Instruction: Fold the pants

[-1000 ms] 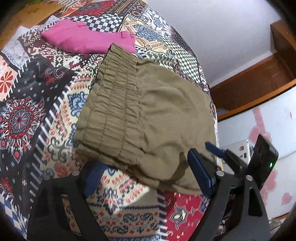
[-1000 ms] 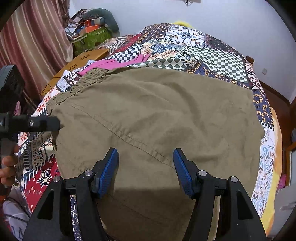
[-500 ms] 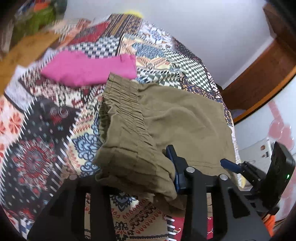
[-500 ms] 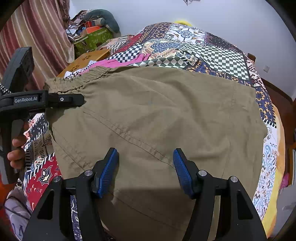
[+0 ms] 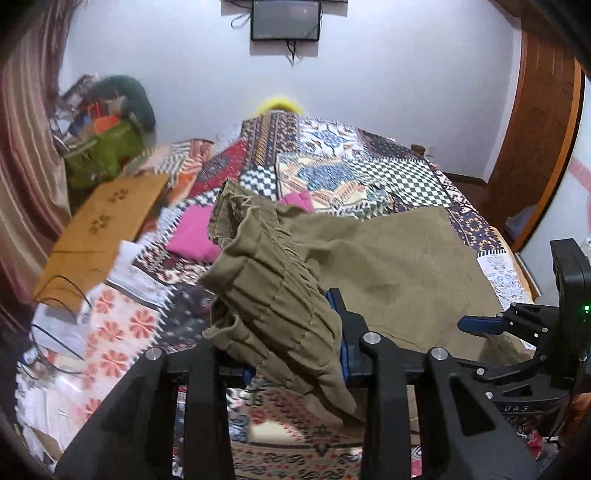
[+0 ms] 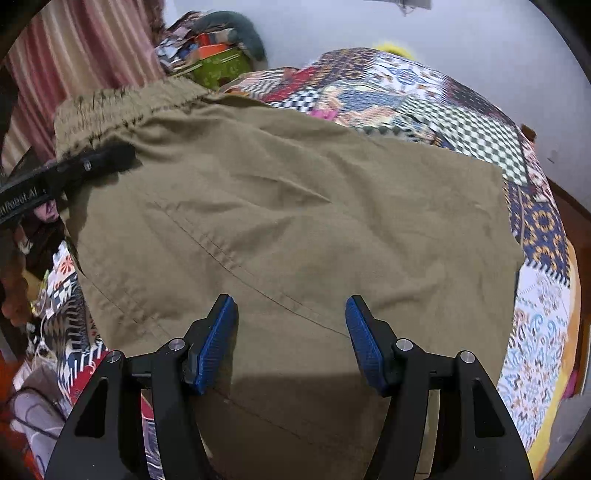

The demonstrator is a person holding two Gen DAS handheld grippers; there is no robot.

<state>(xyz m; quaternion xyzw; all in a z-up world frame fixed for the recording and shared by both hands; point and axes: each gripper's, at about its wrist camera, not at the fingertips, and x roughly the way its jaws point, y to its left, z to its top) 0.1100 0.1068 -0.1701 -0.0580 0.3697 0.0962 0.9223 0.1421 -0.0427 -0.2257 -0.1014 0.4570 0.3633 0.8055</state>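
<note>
From the left wrist, the left gripper (image 5: 295, 354) has its jaws closing on the gathered elastic waistband of the olive pants (image 5: 399, 266), a thick bunch of cloth pinched between them and raised off the patchwork bedspread (image 5: 332, 173). Only this view shows the pink garment (image 5: 195, 232) lying just behind the lifted waistband, the brown cardboard box (image 5: 107, 229) at the bed's left edge, the dark screen (image 5: 285, 19) on the far wall – and the right gripper (image 5: 480, 325) from the side, low at the pants' near right edge.

From the right wrist, the right gripper (image 6: 290, 339) stands with its blue pads (image 6: 214, 343) spread, hovering over the flat body of the pants with nothing pressed between them. The pants cover most of the bed here, a stitched seam running diagonally across them; the left gripper shows as a black bar at the waistband corner, upper left.

A second ago the left jaws were wide and the waistband lay flat on the spread; it now hangs bunched and raised. The right jaws are as wide as before.
</note>
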